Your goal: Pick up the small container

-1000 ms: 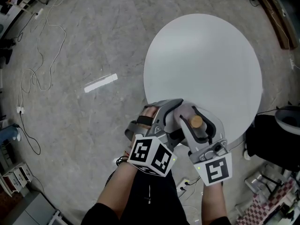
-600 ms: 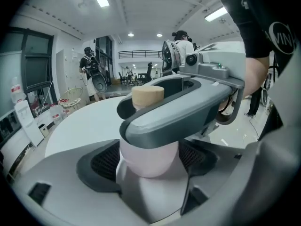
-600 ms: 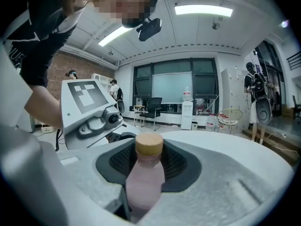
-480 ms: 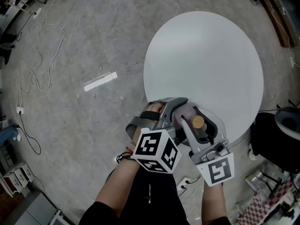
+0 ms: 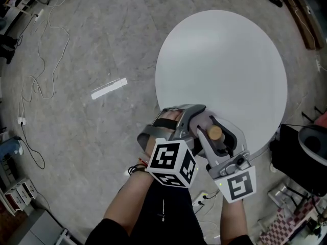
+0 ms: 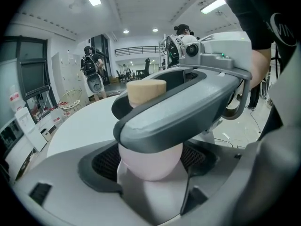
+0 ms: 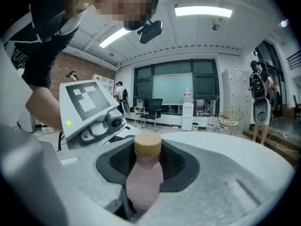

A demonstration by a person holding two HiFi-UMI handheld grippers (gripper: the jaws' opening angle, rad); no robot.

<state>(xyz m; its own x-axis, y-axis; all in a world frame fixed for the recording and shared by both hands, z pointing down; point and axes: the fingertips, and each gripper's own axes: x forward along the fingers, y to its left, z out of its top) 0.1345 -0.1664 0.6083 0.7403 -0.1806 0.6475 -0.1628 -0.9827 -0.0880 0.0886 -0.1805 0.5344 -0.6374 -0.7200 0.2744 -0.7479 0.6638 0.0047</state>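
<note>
Barely changed: left gripper (image 5: 190, 120) nudged toward 3 o'clock; it and right gripper (image 5: 220, 137) both clamp small container (image 7: 143, 173) above table (image 5: 219, 60) rim, 6 o'clock. Pickup looks done.

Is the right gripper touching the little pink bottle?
Touching. The right gripper view shows the small container wedged inside the right gripper, both jaws pressing on it.

Location: open-plan lab and office space.
I work at the near edge of a round white table (image 5: 219, 60) on a bare concrete floor (image 5: 92, 45) with loose cables (image 5: 38, 86). Office chairs (image 7: 153, 108), a water dispenser (image 7: 187, 109) and ceiling strip lights (image 7: 203, 12) surround it.
</note>
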